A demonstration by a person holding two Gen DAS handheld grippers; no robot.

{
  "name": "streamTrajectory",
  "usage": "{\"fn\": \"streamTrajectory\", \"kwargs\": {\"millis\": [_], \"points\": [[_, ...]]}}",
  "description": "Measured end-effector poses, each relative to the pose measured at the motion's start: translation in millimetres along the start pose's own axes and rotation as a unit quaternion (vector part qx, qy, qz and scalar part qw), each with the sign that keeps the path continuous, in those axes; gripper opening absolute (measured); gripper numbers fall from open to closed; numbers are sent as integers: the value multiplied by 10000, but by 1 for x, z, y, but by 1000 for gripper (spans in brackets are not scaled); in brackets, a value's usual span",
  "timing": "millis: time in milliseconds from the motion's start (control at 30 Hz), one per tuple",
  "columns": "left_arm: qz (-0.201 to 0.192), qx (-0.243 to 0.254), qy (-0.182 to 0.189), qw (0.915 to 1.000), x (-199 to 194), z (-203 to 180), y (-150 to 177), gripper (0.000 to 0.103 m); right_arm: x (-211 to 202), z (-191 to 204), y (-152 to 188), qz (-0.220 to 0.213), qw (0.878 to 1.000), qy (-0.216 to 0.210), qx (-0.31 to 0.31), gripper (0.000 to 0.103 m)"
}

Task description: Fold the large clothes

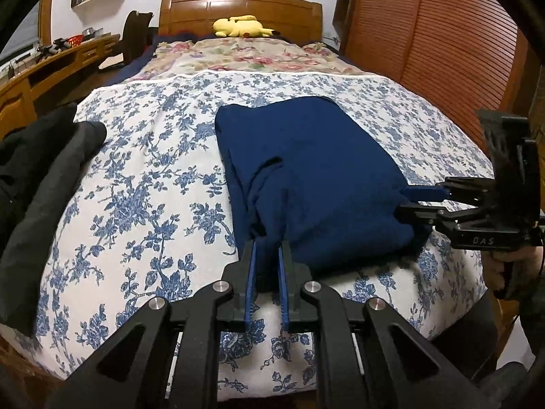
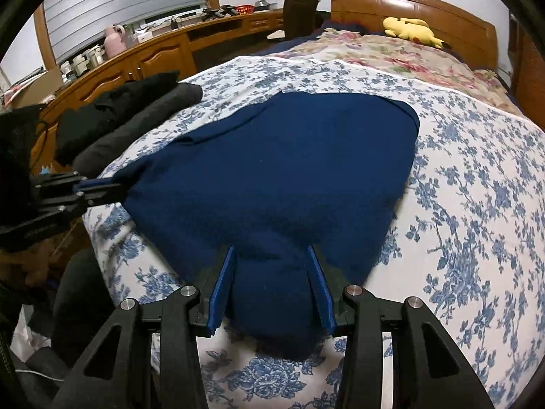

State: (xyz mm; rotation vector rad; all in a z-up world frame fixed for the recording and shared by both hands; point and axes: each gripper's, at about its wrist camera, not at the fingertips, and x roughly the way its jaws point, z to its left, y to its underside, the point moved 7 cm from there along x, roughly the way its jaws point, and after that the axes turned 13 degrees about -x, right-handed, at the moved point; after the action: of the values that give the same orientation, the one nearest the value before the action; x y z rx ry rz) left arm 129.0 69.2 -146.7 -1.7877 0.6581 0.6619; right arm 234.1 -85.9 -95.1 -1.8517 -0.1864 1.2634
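Folding a navy blue garment [image 1: 306, 170] on a bed dressed in a blue-and-white floral sheet [image 1: 143, 184], near the foot edge, with a stack of dark folded clothes [image 1: 44, 184] lying well apart at the left side. Pinching the garment's near left corner with the left gripper [image 1: 267, 248], jaws nearly shut on a thin bunch of cloth. Clamping the near right corner with the right gripper [image 2: 272, 259], jaws standing partly apart around a thicker wad of fabric and pressing on it from both sides. Appearing already doubled over, the far part of the garment lying flat toward the floral quilt [image 1: 245, 56] and a yellow plush toy [image 1: 242, 27] by the headboard. Judging the step in hand as drawing or carrying the near hem for the next fold. Doing it well probably means moving both corners together at even height, holding the hem taut between the grippers, avoiding dragging the lower layers out of line, and laying the edge down square before releasing either grip.
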Motion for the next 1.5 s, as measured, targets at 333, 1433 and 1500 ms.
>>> {"fn": "streamTrajectory", "kwargs": {"millis": [333,1433,1500], "points": [[-14,-137,-21,9999,-15,2,-3,31,-17,-9,-21,101,9995,44,-293,45],[445,-618,100,9970,12,23,17,64,138,-178,-98,955,9913,892,130,72],[473,-648,100,9967,14,23,18,64,146,-183,-97,1003,9912,837,235,76]]}}
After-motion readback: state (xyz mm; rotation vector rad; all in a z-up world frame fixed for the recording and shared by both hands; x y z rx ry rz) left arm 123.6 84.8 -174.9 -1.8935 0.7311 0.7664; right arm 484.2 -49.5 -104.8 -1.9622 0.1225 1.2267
